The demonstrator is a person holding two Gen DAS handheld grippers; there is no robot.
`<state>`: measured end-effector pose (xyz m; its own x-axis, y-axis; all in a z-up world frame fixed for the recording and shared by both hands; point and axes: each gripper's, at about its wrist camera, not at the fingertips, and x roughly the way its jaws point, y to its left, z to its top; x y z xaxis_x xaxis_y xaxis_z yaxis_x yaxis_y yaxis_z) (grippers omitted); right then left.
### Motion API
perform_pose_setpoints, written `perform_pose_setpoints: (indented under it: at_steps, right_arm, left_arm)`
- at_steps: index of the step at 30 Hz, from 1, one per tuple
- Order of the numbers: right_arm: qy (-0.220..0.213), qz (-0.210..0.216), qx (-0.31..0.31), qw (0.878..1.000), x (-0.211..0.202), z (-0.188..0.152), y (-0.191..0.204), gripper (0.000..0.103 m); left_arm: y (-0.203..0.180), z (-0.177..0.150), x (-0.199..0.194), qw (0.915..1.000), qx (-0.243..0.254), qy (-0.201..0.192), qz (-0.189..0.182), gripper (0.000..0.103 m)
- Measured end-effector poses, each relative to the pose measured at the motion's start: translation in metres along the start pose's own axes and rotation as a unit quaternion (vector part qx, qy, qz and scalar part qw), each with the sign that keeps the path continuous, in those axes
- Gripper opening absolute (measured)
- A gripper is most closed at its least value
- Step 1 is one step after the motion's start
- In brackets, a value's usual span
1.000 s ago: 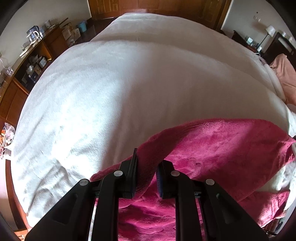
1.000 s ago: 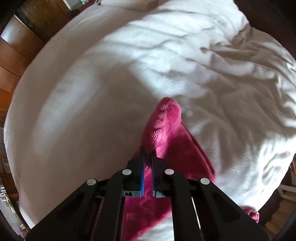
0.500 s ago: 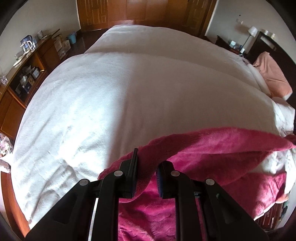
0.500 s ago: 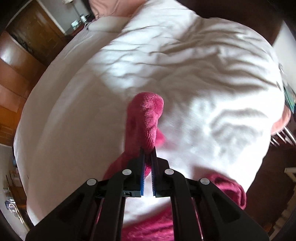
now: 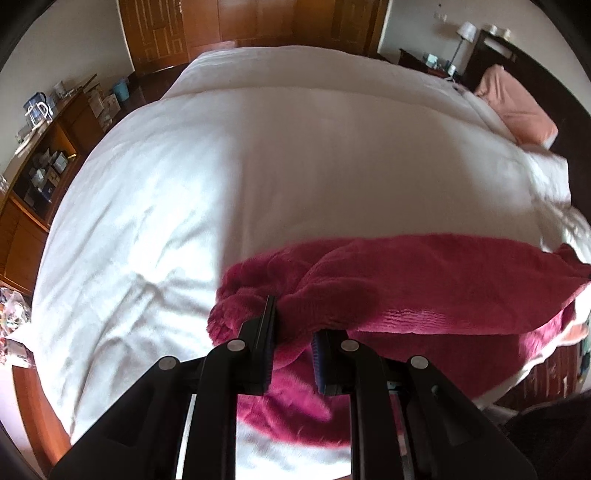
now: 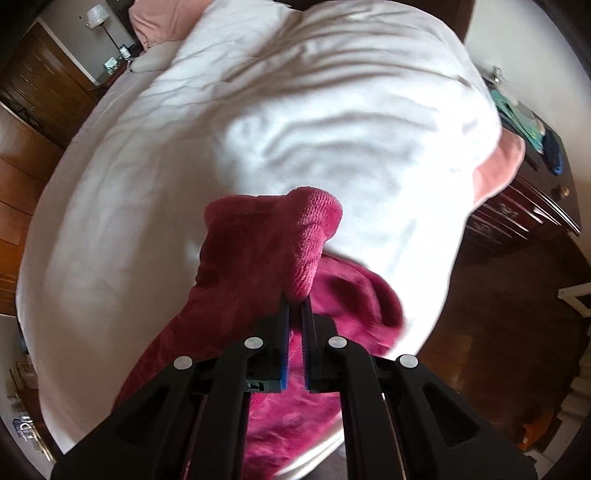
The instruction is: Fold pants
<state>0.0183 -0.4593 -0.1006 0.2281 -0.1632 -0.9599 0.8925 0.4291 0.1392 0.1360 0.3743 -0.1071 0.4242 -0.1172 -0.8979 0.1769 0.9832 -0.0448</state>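
The magenta fleece pants (image 5: 424,280) hang stretched between my two grippers above a white bed (image 5: 258,155). My left gripper (image 5: 293,325) is shut on a bunched edge of the pants; fabric bulges out to the left of its fingers and the rest runs off to the right. My right gripper (image 6: 295,306) is shut on another edge of the pants (image 6: 258,251), which stands up in a fold above the fingertips and drapes down and left below them.
The white duvet (image 6: 314,129) is wrinkled. A pink pillow (image 5: 517,107) lies at the head of the bed. A wooden shelf unit (image 5: 40,162) stands left of the bed, a dark dresser (image 6: 517,214) right, wooden wardrobes (image 5: 258,22) beyond.
Both grippers have lifted the pants higher off the bed and moved, so more of the room shows. The fabric between them is pulled tauter and bunches more at both grippers.
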Motion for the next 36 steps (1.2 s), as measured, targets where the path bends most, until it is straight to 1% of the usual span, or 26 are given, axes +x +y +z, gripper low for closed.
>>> perform_pose_setpoints:
  at_steps: [2, 7, 8, 11, 15, 19, 21, 26, 31, 32, 34, 36]
  right_arm:
    - [0.002, -0.011, -0.001, 1.000, 0.000, -0.012, -0.016, 0.005]
    - [0.013, -0.023, -0.007, 1.000, 0.016, -0.025, -0.041, 0.005]
    - [0.016, -0.024, -0.008, 1.000, 0.020, -0.028, -0.045, 0.005]
    - [0.027, -0.027, -0.013, 0.999, 0.033, -0.031, -0.055, 0.005]
    - [0.035, -0.036, -0.034, 0.998, 0.046, -0.039, -0.065, 0.005]
    - [0.051, -0.041, -0.054, 0.996, 0.069, -0.041, -0.076, 0.005]
    - [0.055, -0.040, -0.058, 0.996, 0.076, -0.040, -0.077, 0.005]
    - [0.066, -0.032, -0.082, 0.994, 0.091, -0.035, -0.076, 0.005]
    - [0.081, -0.016, -0.092, 0.992, 0.102, -0.033, -0.080, 0.005]
    - [0.083, -0.012, -0.094, 0.992, 0.103, -0.033, -0.081, 0.005]
    - [0.085, -0.006, -0.097, 0.992, 0.106, -0.031, -0.083, 0.005]
    - [0.089, -0.001, -0.099, 0.991, 0.109, -0.030, -0.084, 0.005]
  left_arm:
    - [0.001, -0.011, -0.002, 0.9999, 0.005, 0.005, 0.009, 0.016]
    - [-0.003, -0.046, 0.001, 0.9992, 0.000, 0.029, 0.027, 0.016]
    - [-0.006, -0.056, 0.004, 0.9987, 0.003, 0.036, 0.035, 0.016]
    - [-0.012, -0.070, 0.012, 0.9972, 0.003, 0.057, 0.049, 0.016]
    - [-0.023, -0.096, 0.027, 0.9930, 0.014, 0.090, 0.075, 0.016]
    - [-0.030, -0.114, 0.037, 0.9893, 0.009, 0.112, 0.094, 0.017]
    - [-0.034, -0.120, 0.041, 0.9866, 0.008, 0.122, 0.108, 0.018]
    - [-0.047, -0.133, 0.040, 0.9822, 0.005, 0.132, 0.133, 0.018]
    - [-0.047, -0.153, 0.053, 0.9709, 0.001, 0.159, 0.179, 0.018]
    - [-0.044, -0.158, 0.053, 0.9683, -0.008, 0.165, 0.187, 0.018]
    - [-0.042, -0.163, 0.050, 0.9663, -0.025, 0.168, 0.193, 0.018]
    - [-0.040, -0.165, 0.044, 0.9676, -0.051, 0.162, 0.187, 0.018]
